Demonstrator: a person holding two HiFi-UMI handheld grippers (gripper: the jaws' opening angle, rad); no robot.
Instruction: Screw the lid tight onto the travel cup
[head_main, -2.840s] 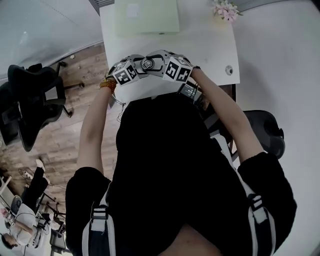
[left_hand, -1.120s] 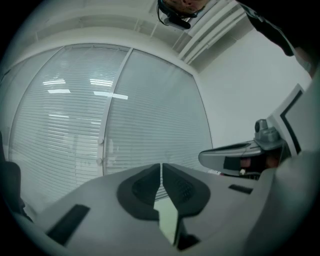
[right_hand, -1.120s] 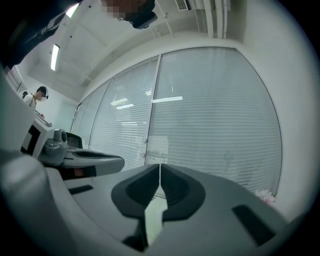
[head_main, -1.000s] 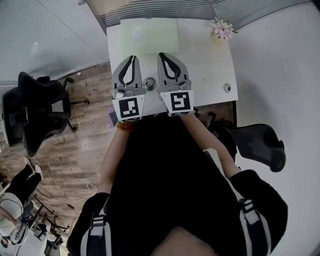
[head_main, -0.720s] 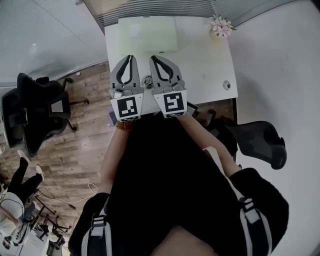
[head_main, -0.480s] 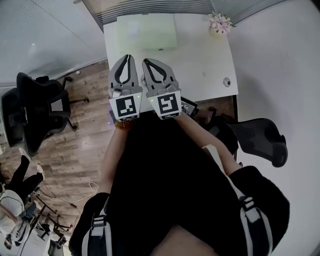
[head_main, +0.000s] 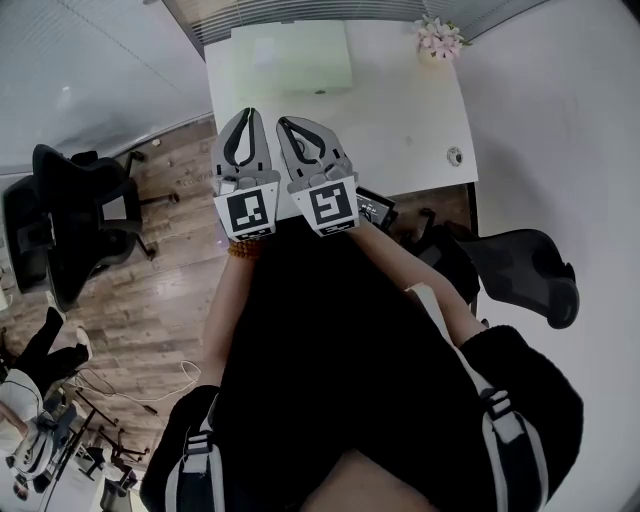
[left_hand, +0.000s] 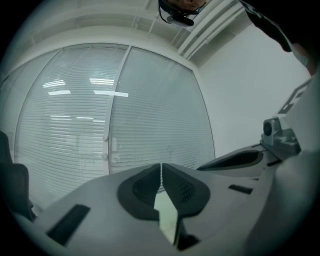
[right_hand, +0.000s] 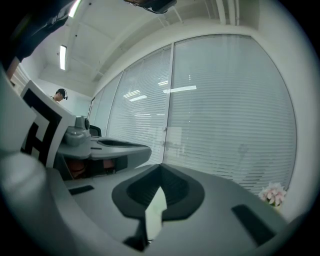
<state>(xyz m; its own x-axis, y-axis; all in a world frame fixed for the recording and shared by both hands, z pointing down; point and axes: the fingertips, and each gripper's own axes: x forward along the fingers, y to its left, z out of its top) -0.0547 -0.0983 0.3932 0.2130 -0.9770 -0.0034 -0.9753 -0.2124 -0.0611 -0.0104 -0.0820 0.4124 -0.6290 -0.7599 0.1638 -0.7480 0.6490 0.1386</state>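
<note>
Both grippers are held up side by side over the near left part of the white table, pointing away from me. The left gripper has its jaws shut with nothing between them; in its own view the closed tips face window blinds. The right gripper is also shut and empty, and its tips point at the blinds too. Each gripper shows at the edge of the other's view. No travel cup or lid shows in any view; the raised grippers cover that part of the table.
A pale green mat lies at the table's far side and pink flowers stand at its far right corner. A small round fitting sits near the right edge. Black office chairs stand left and right of me.
The two grippers have drawn closer together and drifted left. The round cup top that showed between them a second ago is now covered by the right gripper.
</note>
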